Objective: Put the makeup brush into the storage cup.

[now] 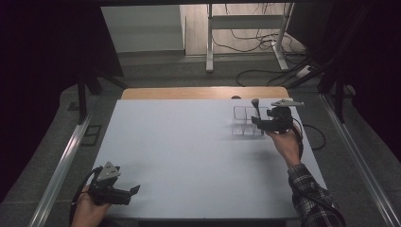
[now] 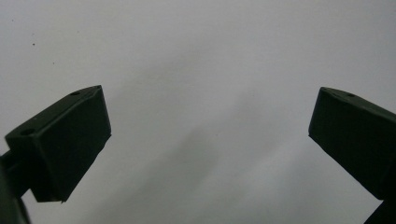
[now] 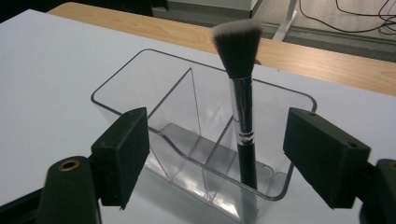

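Note:
A clear plastic organizer [image 1: 243, 121] with several compartments stands at the far right of the white table [image 1: 189, 156]. A black-handled makeup brush [image 1: 256, 107] stands upright in its right-hand compartment, bristles up. My right gripper [image 1: 256, 124] sits against the organizer's near right side. In the right gripper view the brush [image 3: 243, 107] and the organizer [image 3: 163, 93] lie between the jaws, which stand wide apart, and the pads [image 3: 123, 149] touch neither; the right gripper [image 3: 219, 147] is open. My left gripper [image 1: 135, 190] rests at the near left corner, open [image 2: 210, 135] over bare table.
A wooden strip [image 1: 203, 92] runs along the table's far edge. Behind it stand a white desk frame [image 1: 246, 33] and loose cables [image 1: 265, 71] on the floor. Metal rails [image 1: 61, 161] flank the table on both sides.

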